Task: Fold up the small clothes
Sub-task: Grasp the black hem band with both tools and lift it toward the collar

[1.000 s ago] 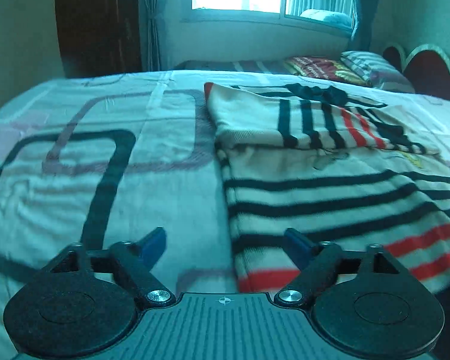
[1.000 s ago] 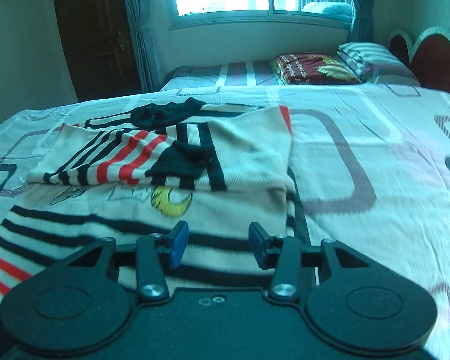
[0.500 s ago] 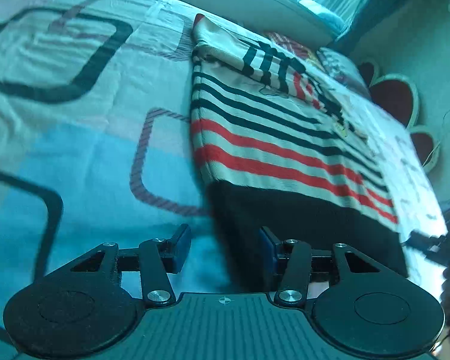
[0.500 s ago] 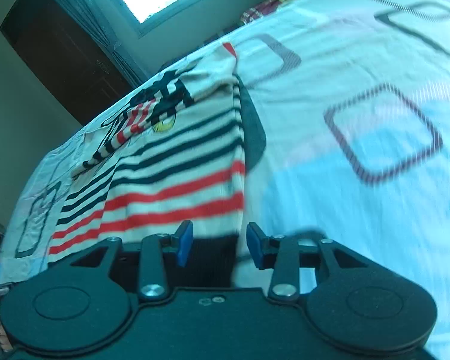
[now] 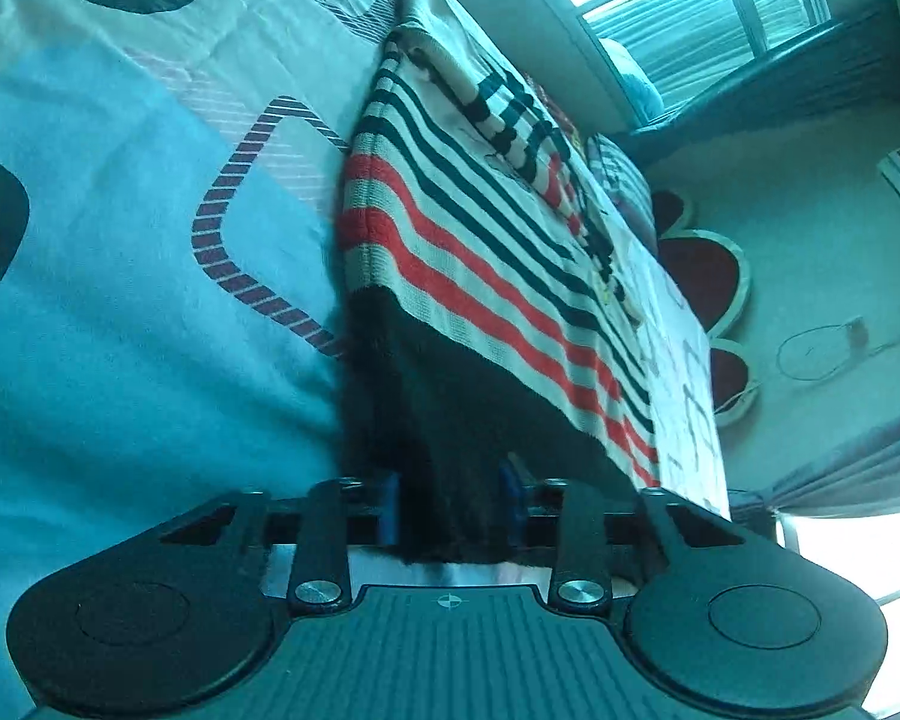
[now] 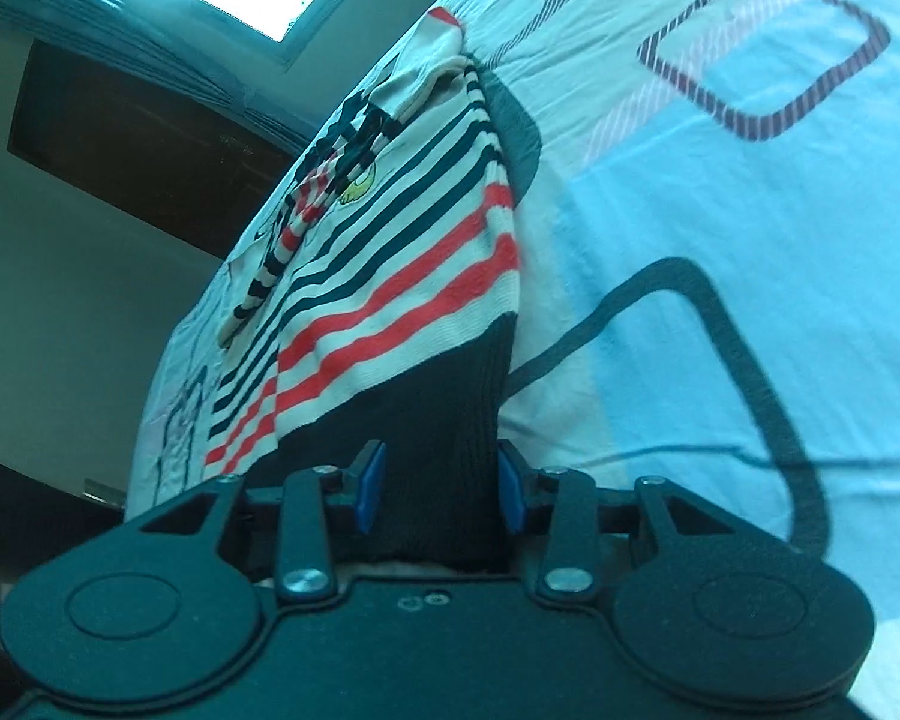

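A small striped sweater with cream, dark and red stripes and a black hem lies on the bed, its sleeves folded across the chest. It also shows in the right wrist view. My left gripper has the black hem at the sweater's left bottom corner between its blue pads, jaws partly closed around it. My right gripper has the black hem at the right bottom corner between its pads in the same way. Both views are tilted.
The bedsheet is pale with dark and striped rounded-square patterns. A pillow and the red headboard lie beyond the sweater. A window and a dark wardrobe stand behind the bed.
Both grippers dropped from above the sweater's middle to its bottom edge, tilted, and narrowed their jaws around the black hem corners.
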Demonstrator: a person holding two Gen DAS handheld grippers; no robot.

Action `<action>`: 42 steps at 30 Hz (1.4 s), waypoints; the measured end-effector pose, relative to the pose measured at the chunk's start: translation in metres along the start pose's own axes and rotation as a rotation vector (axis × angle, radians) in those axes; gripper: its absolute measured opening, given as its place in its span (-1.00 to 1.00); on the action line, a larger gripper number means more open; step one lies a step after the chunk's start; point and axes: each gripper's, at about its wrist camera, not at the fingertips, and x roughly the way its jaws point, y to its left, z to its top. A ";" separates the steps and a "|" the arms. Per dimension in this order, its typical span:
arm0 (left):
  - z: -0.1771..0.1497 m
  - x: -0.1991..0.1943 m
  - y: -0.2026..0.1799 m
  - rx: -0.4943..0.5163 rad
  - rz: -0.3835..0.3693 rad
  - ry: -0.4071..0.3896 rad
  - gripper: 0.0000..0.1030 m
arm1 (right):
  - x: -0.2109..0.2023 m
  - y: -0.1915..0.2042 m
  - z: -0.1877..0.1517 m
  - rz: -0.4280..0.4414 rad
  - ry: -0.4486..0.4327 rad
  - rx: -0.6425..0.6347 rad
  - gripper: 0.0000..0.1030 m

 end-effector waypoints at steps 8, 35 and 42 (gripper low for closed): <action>-0.004 -0.019 -0.011 0.039 -0.020 -0.147 -0.90 | -0.019 0.022 -0.002 -0.026 -0.089 -0.105 -0.81; 0.059 -0.033 -0.049 0.027 -0.143 -0.360 -0.90 | -0.029 0.085 0.054 -0.083 -0.257 -0.377 -0.82; 0.149 -0.010 -0.097 0.130 -0.155 -0.384 -0.90 | -0.010 0.117 0.131 -0.057 -0.321 -0.359 -0.82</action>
